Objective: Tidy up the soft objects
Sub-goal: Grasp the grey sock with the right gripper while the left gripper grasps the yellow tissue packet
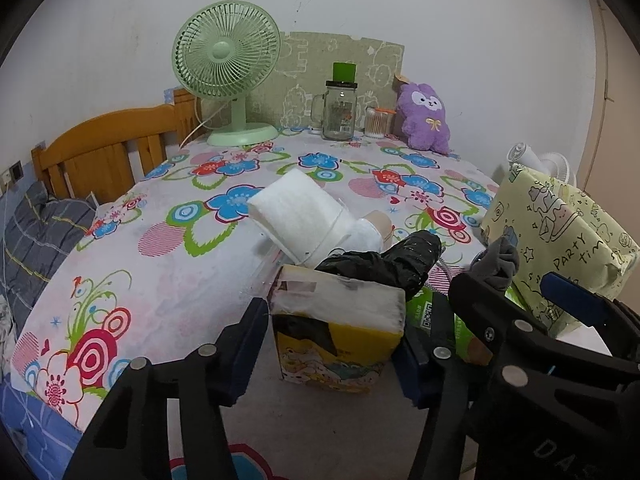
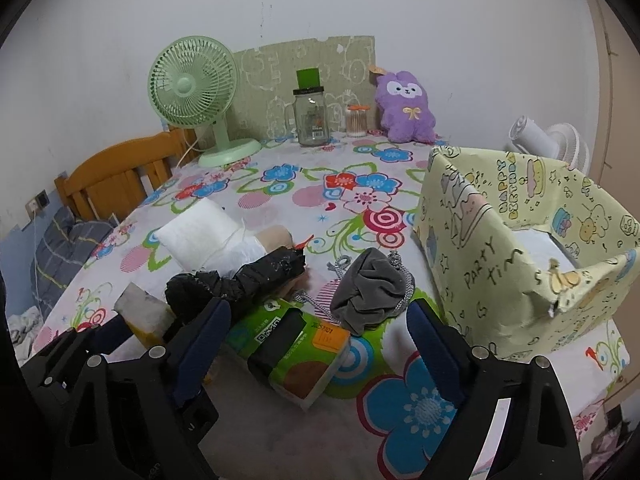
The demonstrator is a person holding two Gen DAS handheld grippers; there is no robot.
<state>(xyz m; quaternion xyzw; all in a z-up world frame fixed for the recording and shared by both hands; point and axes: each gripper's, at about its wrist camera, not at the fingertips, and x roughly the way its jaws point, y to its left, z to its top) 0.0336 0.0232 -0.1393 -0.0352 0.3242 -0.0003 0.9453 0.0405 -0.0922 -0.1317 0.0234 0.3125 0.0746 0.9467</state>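
A yellow tissue pack (image 1: 336, 320) stands on the flowered cloth (image 1: 168, 280), and my left gripper (image 1: 330, 356) is shut on it, its pads against both sides. Behind it lie a black bag roll (image 1: 384, 264) and a white padded pack (image 1: 296, 216). My right gripper (image 2: 320, 336) is open, with a green tissue pack (image 2: 296, 348) lying between its fingers, untouched. A grey drawstring pouch (image 2: 368, 292) rests just beyond that pack. A box wrapped in pale yellow party paper (image 2: 500, 264) stands open-topped at the right, close to the right finger.
At the back stand a green fan (image 2: 192, 84), a glass jar (image 2: 310, 120), a swab jar (image 2: 357, 120) and a purple plush (image 2: 406, 108). A wooden headboard (image 2: 116, 176) and dark bedding lie left. A white fan (image 2: 548, 140) sits behind the box.
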